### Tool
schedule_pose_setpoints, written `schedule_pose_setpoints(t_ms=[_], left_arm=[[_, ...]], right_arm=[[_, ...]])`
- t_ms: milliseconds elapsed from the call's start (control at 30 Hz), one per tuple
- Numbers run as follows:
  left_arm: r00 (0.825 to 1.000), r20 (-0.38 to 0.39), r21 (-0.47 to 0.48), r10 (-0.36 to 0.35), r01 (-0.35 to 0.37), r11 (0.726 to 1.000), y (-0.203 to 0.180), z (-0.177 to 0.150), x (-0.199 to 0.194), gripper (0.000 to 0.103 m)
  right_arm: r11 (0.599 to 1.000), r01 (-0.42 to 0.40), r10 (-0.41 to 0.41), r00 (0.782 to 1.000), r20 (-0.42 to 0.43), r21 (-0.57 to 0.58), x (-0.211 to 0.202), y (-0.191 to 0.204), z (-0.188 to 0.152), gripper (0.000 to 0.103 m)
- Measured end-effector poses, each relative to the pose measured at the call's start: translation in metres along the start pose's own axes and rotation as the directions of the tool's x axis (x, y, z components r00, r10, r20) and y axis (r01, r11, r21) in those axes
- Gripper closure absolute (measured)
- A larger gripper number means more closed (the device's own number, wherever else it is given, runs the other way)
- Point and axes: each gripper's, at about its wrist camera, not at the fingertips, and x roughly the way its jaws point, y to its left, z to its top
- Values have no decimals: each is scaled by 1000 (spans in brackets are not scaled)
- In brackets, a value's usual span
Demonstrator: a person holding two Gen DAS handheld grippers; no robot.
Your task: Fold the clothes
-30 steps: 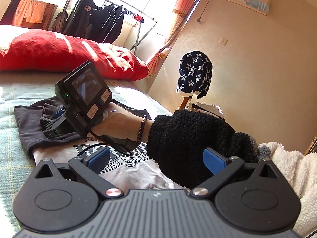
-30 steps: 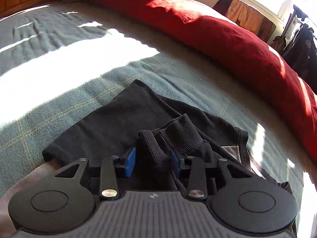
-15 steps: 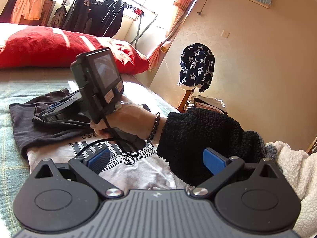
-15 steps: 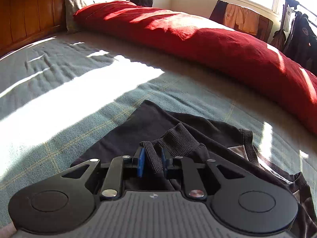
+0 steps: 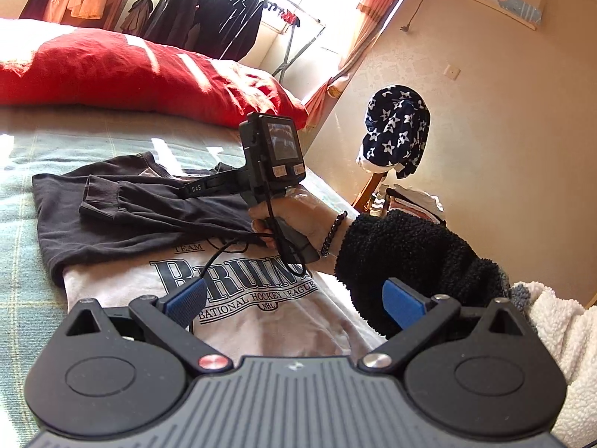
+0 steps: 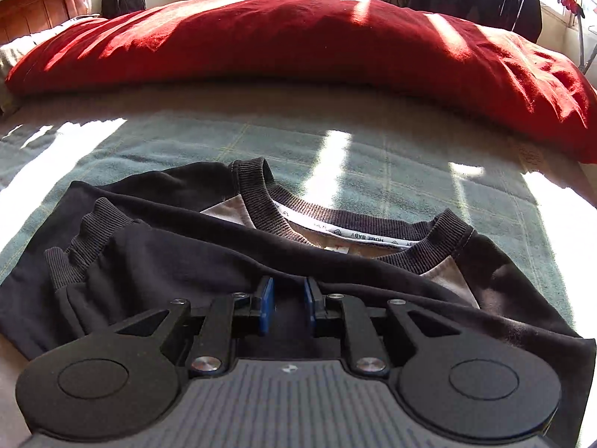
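Sweatshirt (image 5: pixel 156 283) is lying flat on the green plaid bedsheet (image 6: pixel 373 149), chest print up, collar (image 6: pixel 298 220) pointing toward the long red pillow (image 6: pixel 298 48). Its long axis is running from pillow back toward the person. Dark sleeve (image 5: pixel 149 205) is lying crosswise over the chest, just on the pillow side of the print, cuff (image 6: pixel 86 246) ending near the shirt's left edge.

Right gripper (image 6: pixel 285 310) is sitting right at that sleeve, nearer than the left; jaws are standing narrow with a gap, dark cloth is lying between them, but whether the pads are actually pinching it I cannot tell. Right hand (image 5: pixel 294 220) is hovering over the sleeve's right end.

Left gripper (image 5: pixel 294 304) is hanging spread wide and empty on the hem side of the print, farther from the sleeve.

Black fleece forearm (image 5: pixel 410 261) is crossing in front of the left gripper, partly blocking its path. Clothes rack (image 5: pixel 224 18) and star-print cloth (image 5: pixel 397 130) are standing well apart, beyond the pillow's right end.
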Motion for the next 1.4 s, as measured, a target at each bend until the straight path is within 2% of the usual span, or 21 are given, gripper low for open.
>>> schedule_pose_setpoints(t_ms=[133, 200, 300, 400, 500, 700, 767, 833, 900, 967, 1033, 1100, 1200, 1267, 1400], left_arm=[[1000, 1, -15, 18, -18, 1000, 4, 1, 3, 3], [1000, 7, -18, 25, -24, 1000, 6, 1, 0, 3], [999, 18, -26, 36, -36, 999, 9, 1, -4, 3], [999, 32, -28, 42, -41, 999, 9, 1, -9, 3], [998, 35, -28, 45, -44, 999, 8, 2, -8, 3], [998, 27, -13, 53, -52, 999, 5, 3, -5, 3], [999, 27, -14, 46, -46, 999, 5, 3, -4, 3], [998, 28, -14, 49, -49, 999, 5, 3, -5, 3], [998, 32, -13, 49, -48, 999, 4, 2, -8, 3], [998, 40, -8, 46, -46, 999, 2, 2, -10, 3], [998, 43, -1, 42, -42, 999, 0, 2, -11, 3], [998, 43, 8, 37, -37, 999, -3, 2, -10, 3], [999, 33, 14, 34, -35, 999, -6, 2, -6, 3], [999, 25, 16, 36, -37, 999, -6, 2, -2, 3], [999, 10, 14, 40, -40, 999, -5, 1, 5, 3]], right_arm=[[999, -7, 6, 1000, 13, 49, 4, -7, 17, 82], [1000, -13, 12, 999, 32, 17, -9, -1, 21, 82], [997, -73, 74, 996, 53, -36, -35, 7, 15, 80], [990, -122, 123, 992, 2, -69, -53, 16, 2, 78], [992, -87, 85, 996, -34, -91, -46, 22, -7, 78], [996, -59, 62, 997, -37, 69, 3, 3, 7, 77], [994, -61, 64, 997, -36, 86, -1, 3, 14, 75], [997, -66, 67, 998, -22, 44, -16, 10, 16, 69], [994, -108, 108, 994, 10, 13, -38, 19, 12, 60], [983, -183, 183, 983, 18, 3, -53, 25, 5, 59], [974, -226, 226, 974, -27, 12, -53, 33, -4, 58], [970, -238, 242, 965, -99, 49, -45, 41, -20, 56], [970, -245, 244, 966, -91, -4, -57, 49, -33, 54], [966, -259, 259, 963, -77, 11, -74, 37, -32, 54], [989, -140, 140, 990, 3, 36, -107, -15, -24, 54]])
